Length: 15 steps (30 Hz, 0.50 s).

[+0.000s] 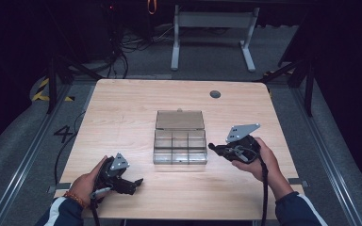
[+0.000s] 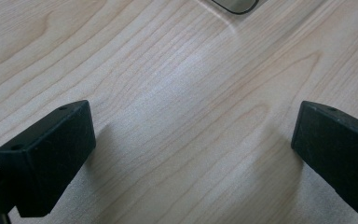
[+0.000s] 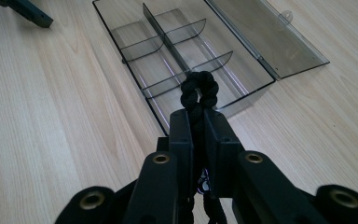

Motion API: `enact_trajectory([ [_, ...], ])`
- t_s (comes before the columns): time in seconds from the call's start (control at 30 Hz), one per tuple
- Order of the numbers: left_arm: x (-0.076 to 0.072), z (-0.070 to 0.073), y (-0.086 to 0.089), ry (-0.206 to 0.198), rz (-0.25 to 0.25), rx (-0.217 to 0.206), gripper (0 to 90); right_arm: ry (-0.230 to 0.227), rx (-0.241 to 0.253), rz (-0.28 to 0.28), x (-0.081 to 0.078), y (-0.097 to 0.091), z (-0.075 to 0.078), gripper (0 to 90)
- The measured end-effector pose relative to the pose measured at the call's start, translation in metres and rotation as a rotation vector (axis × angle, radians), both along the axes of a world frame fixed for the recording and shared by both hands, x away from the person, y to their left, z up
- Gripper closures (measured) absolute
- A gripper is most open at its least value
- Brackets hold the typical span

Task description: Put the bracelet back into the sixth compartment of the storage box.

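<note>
Right gripper (image 3: 196, 122) clamped on black hair tie (image 3: 198, 91), loop pointing ahead toward clear divided box (image 3: 168, 70) at table (image 1: 122, 108) centre. Left gripper (image 1: 133, 182), jaws apart, near front-left edge.

Table (image 1: 122, 103) is viewed from above, facing forward-down. Wood is seen close-up in left gripper view. Clear compartment box (image 1: 180, 141) is shared with the nearer right gripper view (image 3: 191, 60).

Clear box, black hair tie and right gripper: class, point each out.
Clear box (image 1: 179, 151), high view, compartment dividers.
Black hair tie (image 3: 199, 88), right gripper view, looped end.
Right gripper (image 3: 195, 122), right gripper view, between fingertips.
</note>
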<state>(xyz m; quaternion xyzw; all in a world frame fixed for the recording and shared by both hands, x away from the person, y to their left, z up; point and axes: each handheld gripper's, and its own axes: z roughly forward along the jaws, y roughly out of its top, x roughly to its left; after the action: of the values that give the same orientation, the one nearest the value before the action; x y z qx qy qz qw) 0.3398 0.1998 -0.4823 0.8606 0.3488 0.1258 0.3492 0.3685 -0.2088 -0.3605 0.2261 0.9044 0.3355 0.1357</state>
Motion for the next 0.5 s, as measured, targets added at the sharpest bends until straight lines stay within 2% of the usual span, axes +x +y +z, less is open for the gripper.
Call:
enact_trajectory([
  [0.5, 0.0, 0.0, 0.0, 0.0, 0.0, 0.0, 0.1, 0.01, -0.041, 0.033, 0.016, 0.026, 0.001, 83.1],
])
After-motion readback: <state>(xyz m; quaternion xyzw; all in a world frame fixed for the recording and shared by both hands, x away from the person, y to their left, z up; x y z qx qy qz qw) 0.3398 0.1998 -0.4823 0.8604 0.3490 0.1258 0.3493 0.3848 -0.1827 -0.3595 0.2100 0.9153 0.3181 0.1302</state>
